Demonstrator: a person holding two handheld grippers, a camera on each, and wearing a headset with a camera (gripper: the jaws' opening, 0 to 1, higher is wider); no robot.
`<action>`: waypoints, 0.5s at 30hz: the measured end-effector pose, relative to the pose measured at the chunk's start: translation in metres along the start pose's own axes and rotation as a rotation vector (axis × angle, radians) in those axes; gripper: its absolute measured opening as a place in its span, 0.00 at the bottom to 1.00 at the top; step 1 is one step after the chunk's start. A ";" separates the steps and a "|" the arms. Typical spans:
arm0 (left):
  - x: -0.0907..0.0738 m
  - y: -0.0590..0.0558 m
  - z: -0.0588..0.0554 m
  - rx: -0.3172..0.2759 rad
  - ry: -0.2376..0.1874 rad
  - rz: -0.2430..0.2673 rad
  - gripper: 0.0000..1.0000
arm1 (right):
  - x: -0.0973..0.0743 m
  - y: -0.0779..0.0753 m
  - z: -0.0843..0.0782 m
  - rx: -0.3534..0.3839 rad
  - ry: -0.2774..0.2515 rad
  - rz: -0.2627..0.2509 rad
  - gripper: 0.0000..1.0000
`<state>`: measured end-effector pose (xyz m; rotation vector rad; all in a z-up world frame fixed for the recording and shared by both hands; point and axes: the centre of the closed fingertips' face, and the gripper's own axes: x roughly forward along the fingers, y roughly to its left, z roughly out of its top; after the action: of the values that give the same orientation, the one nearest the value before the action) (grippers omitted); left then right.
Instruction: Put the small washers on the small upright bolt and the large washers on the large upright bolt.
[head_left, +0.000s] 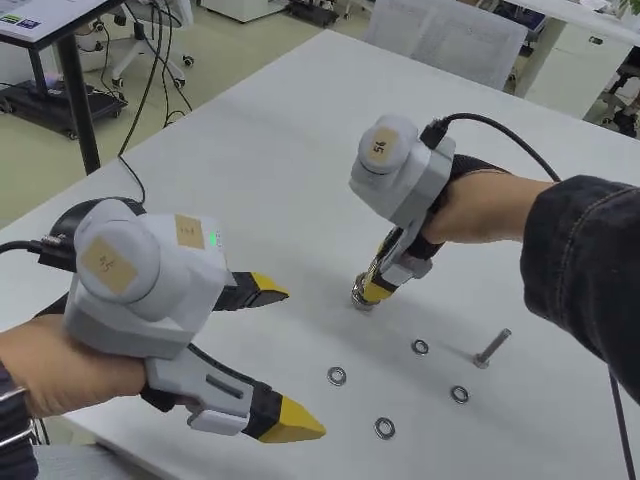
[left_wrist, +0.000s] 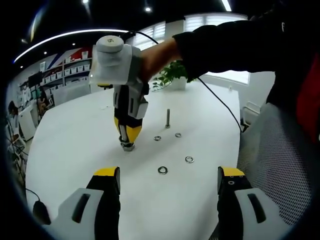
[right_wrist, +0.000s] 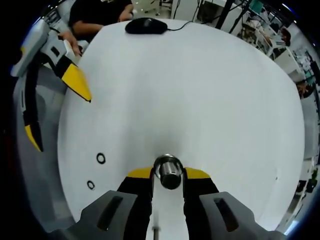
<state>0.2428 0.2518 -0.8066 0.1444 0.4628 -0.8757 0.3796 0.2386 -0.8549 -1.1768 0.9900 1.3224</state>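
Observation:
My right gripper (head_left: 376, 290) points down at the white table (head_left: 280, 150), shut on a large steel bolt (head_left: 361, 297) whose head rests on the surface. The right gripper view shows that bolt (right_wrist: 169, 169) end-on between the jaws. A small bolt (head_left: 492, 348) stands upright to the right, also visible as the small bolt (left_wrist: 167, 118). Several washers lie flat: two slightly larger washers (head_left: 337, 376) (head_left: 384, 428) and two smaller washers (head_left: 420, 347) (head_left: 459, 394). My left gripper (head_left: 285, 358) hovers open and empty, near the larger washers.
A black mouse (right_wrist: 146, 25) with its cable lies at one end of the table. The table's near edge runs just below the left gripper. A mesh chair (head_left: 450, 40) stands at the far edge. A black cable (head_left: 500, 130) trails from the right gripper.

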 end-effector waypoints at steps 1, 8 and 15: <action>0.000 0.001 0.000 0.001 -0.001 0.003 0.79 | 0.000 0.000 0.000 0.000 0.001 0.000 0.23; -0.002 0.003 0.003 -0.003 -0.014 0.019 0.79 | 0.004 0.001 -0.001 0.003 0.006 0.004 0.23; -0.006 0.009 0.008 -0.002 -0.040 0.050 0.78 | 0.008 0.000 -0.003 0.009 0.010 0.009 0.23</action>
<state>0.2493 0.2588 -0.7972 0.1361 0.4208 -0.8275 0.3804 0.2374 -0.8628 -1.1743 1.0085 1.3190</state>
